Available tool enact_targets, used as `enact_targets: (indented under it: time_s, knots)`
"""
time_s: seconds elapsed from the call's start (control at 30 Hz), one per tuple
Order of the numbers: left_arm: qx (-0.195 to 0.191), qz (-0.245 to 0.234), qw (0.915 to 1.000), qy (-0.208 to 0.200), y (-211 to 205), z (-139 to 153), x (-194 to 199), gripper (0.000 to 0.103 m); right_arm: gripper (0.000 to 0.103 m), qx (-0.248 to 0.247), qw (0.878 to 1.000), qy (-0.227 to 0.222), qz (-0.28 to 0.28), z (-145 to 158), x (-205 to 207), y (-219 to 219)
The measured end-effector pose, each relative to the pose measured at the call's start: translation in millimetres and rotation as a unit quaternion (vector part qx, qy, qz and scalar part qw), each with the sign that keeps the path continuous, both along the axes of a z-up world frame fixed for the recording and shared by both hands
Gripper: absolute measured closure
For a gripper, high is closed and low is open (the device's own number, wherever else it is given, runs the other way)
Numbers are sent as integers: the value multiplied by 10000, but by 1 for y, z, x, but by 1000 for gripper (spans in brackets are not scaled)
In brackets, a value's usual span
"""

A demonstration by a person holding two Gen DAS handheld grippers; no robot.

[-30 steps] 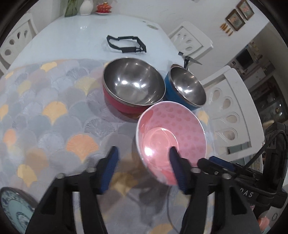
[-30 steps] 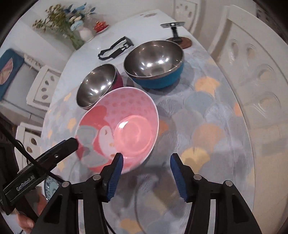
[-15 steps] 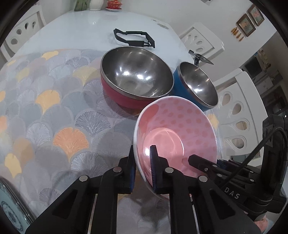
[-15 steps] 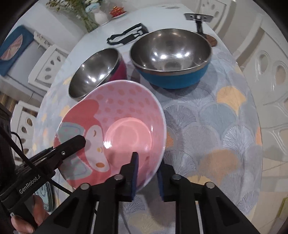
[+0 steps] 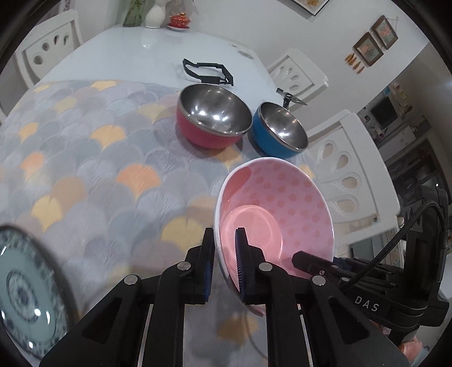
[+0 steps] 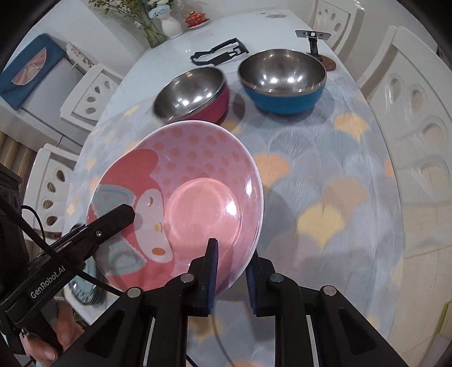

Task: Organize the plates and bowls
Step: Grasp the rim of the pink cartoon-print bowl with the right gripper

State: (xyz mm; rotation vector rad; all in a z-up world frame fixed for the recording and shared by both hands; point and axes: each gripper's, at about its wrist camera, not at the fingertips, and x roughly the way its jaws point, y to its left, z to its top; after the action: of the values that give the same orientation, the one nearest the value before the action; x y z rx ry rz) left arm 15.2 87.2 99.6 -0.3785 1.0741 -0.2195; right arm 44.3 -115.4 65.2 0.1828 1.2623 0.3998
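A pink dotted bowl point(image 5: 279, 214) with a cartoon face inside point(image 6: 183, 203) is held tilted above the table. My left gripper point(image 5: 224, 265) is shut on its left rim. My right gripper point(image 6: 231, 273) is shut on its right rim; its finger also shows in the left wrist view point(image 5: 310, 258). A red steel bowl point(image 5: 213, 115) and a blue steel bowl point(image 5: 279, 130) stand side by side on the patterned mat, farther back. A blue-patterned plate point(image 5: 25, 290) lies at the near left edge.
A black strap point(image 5: 207, 72) and a small phone stand point(image 6: 313, 42) lie beyond the bowls. A vase point(image 6: 169, 25) and a red lidded dish point(image 6: 195, 19) stand at the far end. White chairs point(image 5: 347, 166) ring the table.
Both grippers closed on the pink bowl's rim and lifted it up and toward me, away from the steel bowls. The plate came into the left wrist view.
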Motion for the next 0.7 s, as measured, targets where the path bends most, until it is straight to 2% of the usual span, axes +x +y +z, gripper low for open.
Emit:
enact_targets:
  time_s: [0.3,0.47,0.6,0.7]
  knots:
    - [-114,-28,9998,136,18,-6,-66,92,84,-33,10000,26,-91,0,-69,19]
    - [-128,-93,9997,164,16,-19,-85,92,82,-81,9997,36,-223,-10,-92,15]
    - [-27,-149,9995,279,10,-35,-90,92,82,30,9986,254,-470,-26,-99,7]
    - [24,-222,9993,283,6,-38,-95,92,82,40,9981,255,-566,-29,-104,3]
